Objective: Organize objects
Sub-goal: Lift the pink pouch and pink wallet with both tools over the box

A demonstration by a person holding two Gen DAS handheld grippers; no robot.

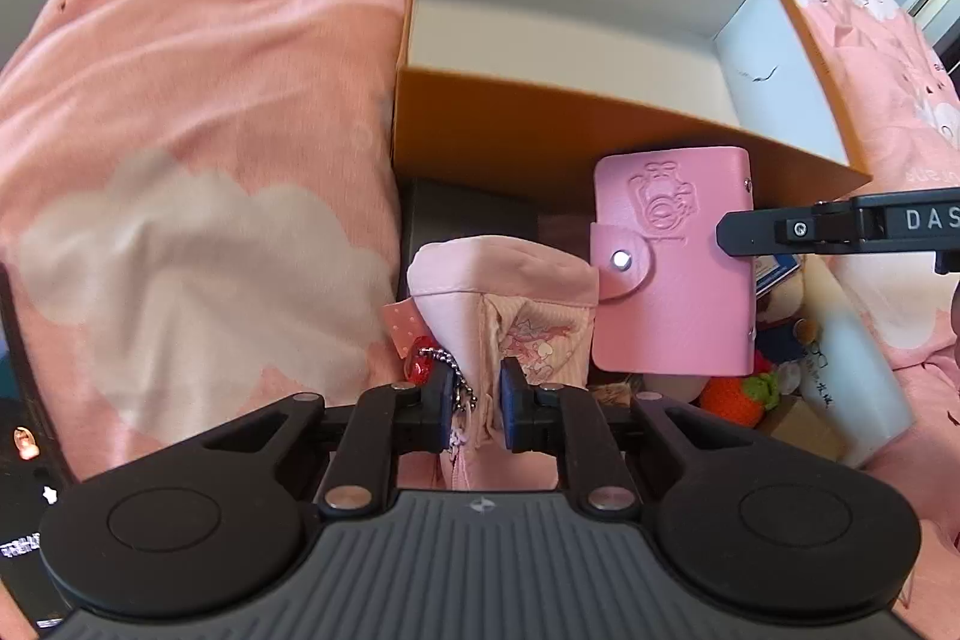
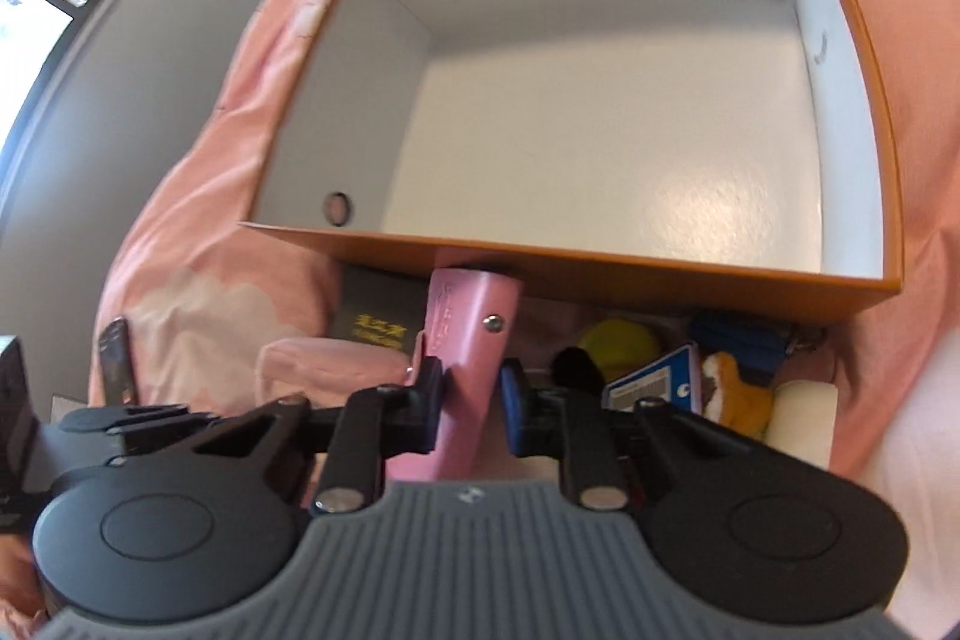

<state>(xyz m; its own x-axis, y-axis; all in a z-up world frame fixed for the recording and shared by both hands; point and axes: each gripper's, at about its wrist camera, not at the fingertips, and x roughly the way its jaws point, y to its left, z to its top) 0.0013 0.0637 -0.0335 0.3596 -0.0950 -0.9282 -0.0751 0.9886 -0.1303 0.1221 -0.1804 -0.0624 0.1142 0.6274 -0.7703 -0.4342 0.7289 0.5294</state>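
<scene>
A: Holding what, beside the box (image 2: 630, 274)?
B: Right gripper (image 2: 471, 391) clamps the wallet (image 2: 468, 340) before its near wall.
A: Left gripper (image 1: 474, 397)?
B: Jaws pinch the pouch (image 1: 516, 304), likewise.

Card holder (image 1: 675, 262) before box (image 1: 528, 124)
</scene>
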